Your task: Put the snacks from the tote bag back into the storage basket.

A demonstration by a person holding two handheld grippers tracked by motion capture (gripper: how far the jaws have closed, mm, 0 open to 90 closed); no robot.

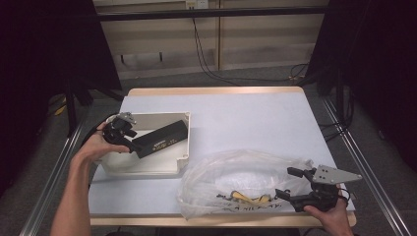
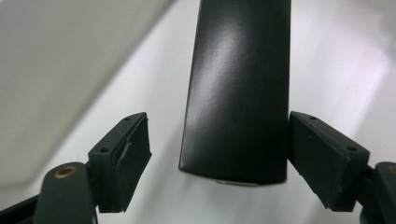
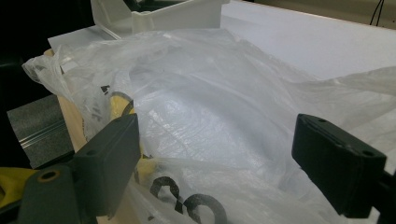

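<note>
The table (image 1: 255, 113), covered w/ a pale sheet, is sitting in a dim room w/ black curtains at both sides and cables trailing down the wall behind.

The clear plastic bag (image 1: 236, 182) is lying crumpled at the near edge, printing and something yellow showing through. Beside it on the left, the white tray (image 1: 147, 164) is holding the black box (image 1: 160, 139), a long slim carton lying diagonally across it.

The left gripper (image 1: 129, 140) is reaching into the tray at the box's near end. In the left gripper view its jaws are spread either side of the box (image 2: 238, 93): one pad apart w/ a clear gap, the other right beside it, not pinching.

The right gripper (image 1: 290, 183) is hovering at the bag's right end, jaws wide apart, nothing btwn them.

Judging the step as setting the box in the tray: best to pull the left gripper straight back along the box's length, so neither pad is dragging it askew.
</note>
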